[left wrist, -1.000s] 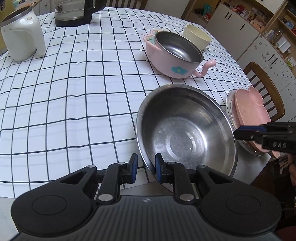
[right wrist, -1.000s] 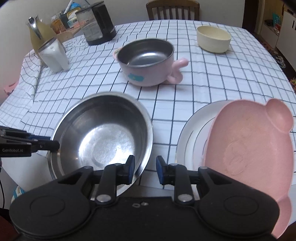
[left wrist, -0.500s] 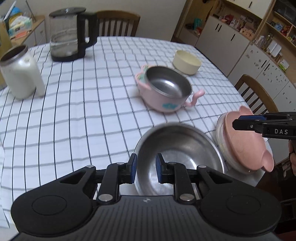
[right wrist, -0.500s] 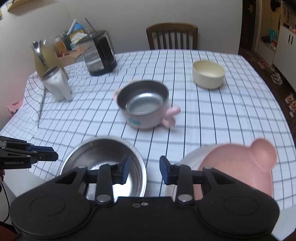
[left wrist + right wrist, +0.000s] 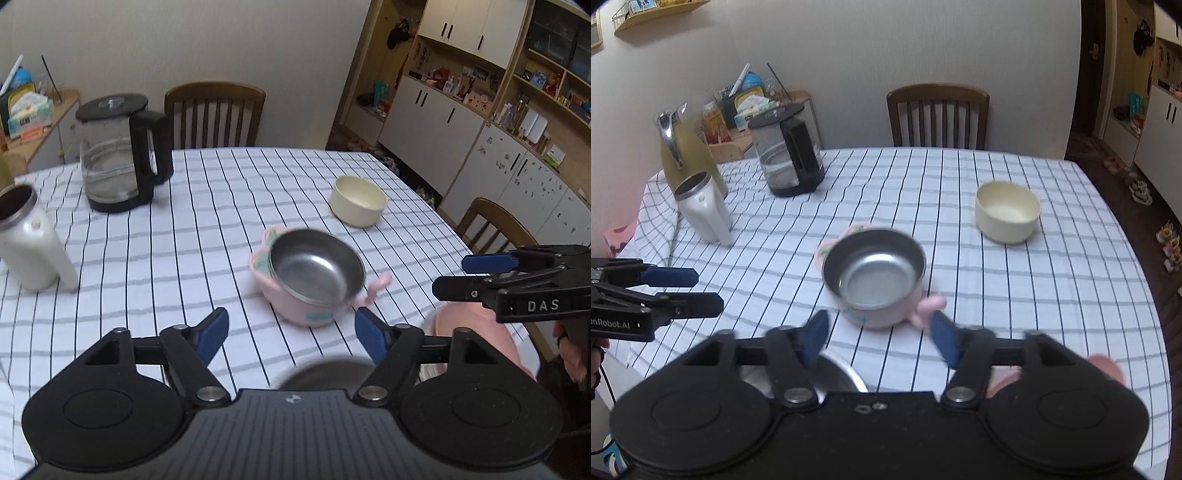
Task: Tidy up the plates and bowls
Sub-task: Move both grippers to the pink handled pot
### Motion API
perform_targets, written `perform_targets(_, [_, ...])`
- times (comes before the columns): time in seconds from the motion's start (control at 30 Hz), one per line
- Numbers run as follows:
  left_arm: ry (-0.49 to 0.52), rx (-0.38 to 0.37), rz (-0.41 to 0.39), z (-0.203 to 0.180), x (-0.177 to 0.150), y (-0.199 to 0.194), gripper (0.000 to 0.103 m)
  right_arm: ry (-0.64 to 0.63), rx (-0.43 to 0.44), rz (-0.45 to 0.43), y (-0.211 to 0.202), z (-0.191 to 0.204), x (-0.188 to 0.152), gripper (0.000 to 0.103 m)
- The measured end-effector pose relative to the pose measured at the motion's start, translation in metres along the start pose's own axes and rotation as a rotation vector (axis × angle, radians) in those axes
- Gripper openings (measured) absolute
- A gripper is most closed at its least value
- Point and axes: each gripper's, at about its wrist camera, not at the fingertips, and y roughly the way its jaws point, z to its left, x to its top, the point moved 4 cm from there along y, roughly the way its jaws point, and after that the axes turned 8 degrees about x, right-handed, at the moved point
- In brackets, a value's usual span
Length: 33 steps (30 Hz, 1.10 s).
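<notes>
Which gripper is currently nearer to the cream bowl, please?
Right. The right gripper sits on the cream bowl's side of the table; the left gripper is farther across.

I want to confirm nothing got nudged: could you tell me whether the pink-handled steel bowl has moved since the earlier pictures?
No. The pink-handled steel bowl keeps its place on the checked tablecloth, near and left of the cream bowl; only the cameras drew back.

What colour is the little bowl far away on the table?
Cream, a pale yellow-white bowl; the right wrist view shows it best.
</notes>
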Motion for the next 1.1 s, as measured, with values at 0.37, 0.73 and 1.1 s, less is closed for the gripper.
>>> perform_targets(0.37, [-0.013,0.064,0.046,-0.005,0.027,0.066,0.077,-0.056,-0.048,0.015,0.042,-0.017,0.036,0.1])
perform_targets(0.73, [-0.071,0.105,0.184,-0.004,0.015,0.129,0.077,-0.014,-0.049,0.124,0.102,-0.051,0.043,0.098])
perform_targets(1.1, [-0.095,0.109,0.254,-0.005,0.015,0.159,0.061,0.024,-0.046,0.198,0.142,-0.07,0.043,0.084])
